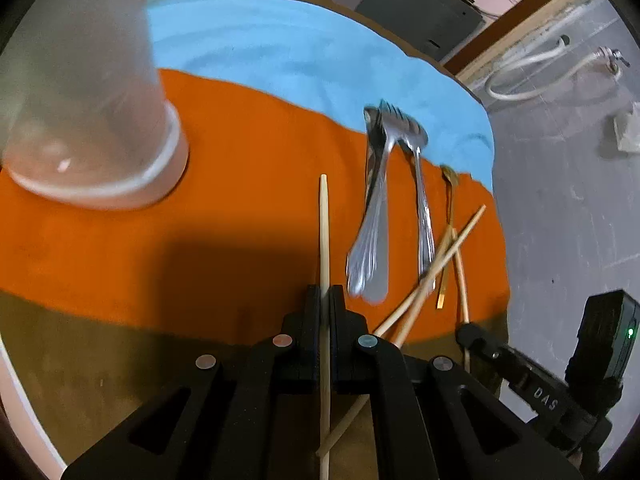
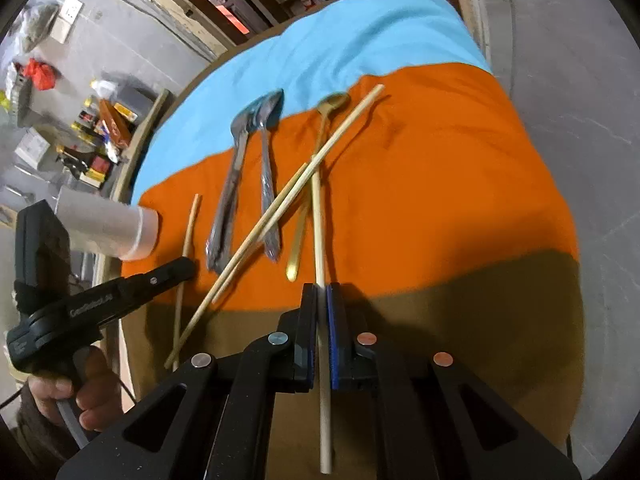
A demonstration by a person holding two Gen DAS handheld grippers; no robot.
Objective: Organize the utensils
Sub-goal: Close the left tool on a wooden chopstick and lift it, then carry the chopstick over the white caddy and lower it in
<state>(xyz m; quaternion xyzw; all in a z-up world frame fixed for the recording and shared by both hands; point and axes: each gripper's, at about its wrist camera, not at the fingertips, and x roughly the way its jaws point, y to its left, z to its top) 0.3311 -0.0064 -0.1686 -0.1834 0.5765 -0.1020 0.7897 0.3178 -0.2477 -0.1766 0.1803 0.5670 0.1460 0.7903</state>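
Observation:
In the left wrist view my left gripper (image 1: 325, 293) is shut on a pale wooden chopstick (image 1: 323, 220) that runs straight up between its pads. In the right wrist view my right gripper (image 2: 322, 291) is shut on another chopstick (image 2: 318, 220). Between the two lie a pair of crossed chopsticks (image 2: 276, 212), a steel fork and knife (image 1: 374, 208), a steel spoon (image 1: 424, 208) and a small gold spoon (image 2: 324, 120), all on the orange cloth (image 2: 420, 184). A translucent plastic cup (image 1: 92, 120) stands left of my left gripper.
A blue cloth (image 1: 280, 48) covers the far part of the round brown table (image 2: 460, 320). The table edge and grey floor lie close on the right in the left wrist view. A hand (image 2: 80, 396) holds the left gripper's handle. Boxes and clutter sit on the floor beyond.

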